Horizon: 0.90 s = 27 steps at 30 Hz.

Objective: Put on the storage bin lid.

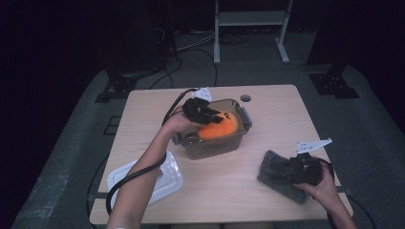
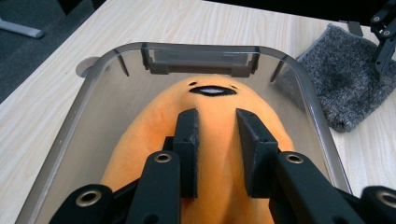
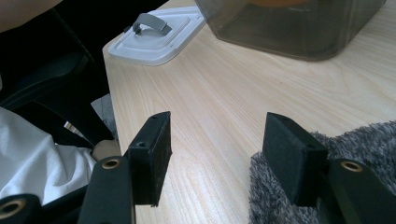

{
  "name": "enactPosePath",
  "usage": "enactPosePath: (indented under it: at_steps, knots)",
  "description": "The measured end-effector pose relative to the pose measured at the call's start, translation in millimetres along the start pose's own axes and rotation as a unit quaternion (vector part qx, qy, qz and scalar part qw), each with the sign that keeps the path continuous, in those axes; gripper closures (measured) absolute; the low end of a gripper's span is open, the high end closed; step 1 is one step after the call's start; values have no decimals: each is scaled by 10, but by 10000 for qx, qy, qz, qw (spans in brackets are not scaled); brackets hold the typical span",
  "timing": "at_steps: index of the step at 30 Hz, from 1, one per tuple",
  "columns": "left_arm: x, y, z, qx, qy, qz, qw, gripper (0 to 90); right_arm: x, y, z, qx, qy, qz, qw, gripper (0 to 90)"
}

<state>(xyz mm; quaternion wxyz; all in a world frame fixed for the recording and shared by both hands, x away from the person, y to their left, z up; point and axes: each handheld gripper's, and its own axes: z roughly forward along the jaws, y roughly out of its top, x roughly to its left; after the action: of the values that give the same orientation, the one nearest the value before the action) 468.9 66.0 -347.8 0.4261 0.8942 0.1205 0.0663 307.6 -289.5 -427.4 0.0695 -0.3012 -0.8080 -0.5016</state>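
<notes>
Pinching orange plush toy (image 2: 154, 135) inside clear bin (image 2: 70, 126), left gripper (image 2: 217, 140) narrow, right gripper (image 3: 217, 154) gaped wide, touching grey fuzzy cloth (image 3: 364, 140), white lid (image 3: 159, 35) beyond.

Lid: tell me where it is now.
In the high view the lid lies at the table's near left corner, left of the box holding the orange plush.

The table (image 1: 267, 124) is pale wood-grain laminate, smooth and matt; the container (image 2: 306, 109) near its far middle is smoky translucent plastic, glossy at the rim; the orange toy (image 2: 219, 126) inside is soft plush, short-napped and matt; the grey cloth (image 2: 345, 84) toward the near right corner is thick, shaggy pile; the white lid (image 3: 156, 39) at the near left corner is smooth plastic with a grey clip; the gripper jaws are matt black, faintly grainy.
</notes>
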Motion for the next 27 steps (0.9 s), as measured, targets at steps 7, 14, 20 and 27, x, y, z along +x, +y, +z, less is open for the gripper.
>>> enactPosePath:
  at_steps: [7, 14, 20, 27]
  knots:
    - [-2, 12, 13, 73, 22, 31, 10000, 713, 1, 2, -3, -7, 1, -12, 10000, 409]
    - [-1, -8, 40, 190, 18, 58, 9998, 709, 2, 1, 0, 6, -1, -5, 10000, 409]
    - [-7, -6, 60, 313, -17, 71, 9995, 693, 1, 0, -1, 6, -4, -2, 10000, 409]
    - [-15, -2, 84, 471, -40, 111, 9988, 656, 4, 1, -4, -8, -1, -5, 10000, 409]
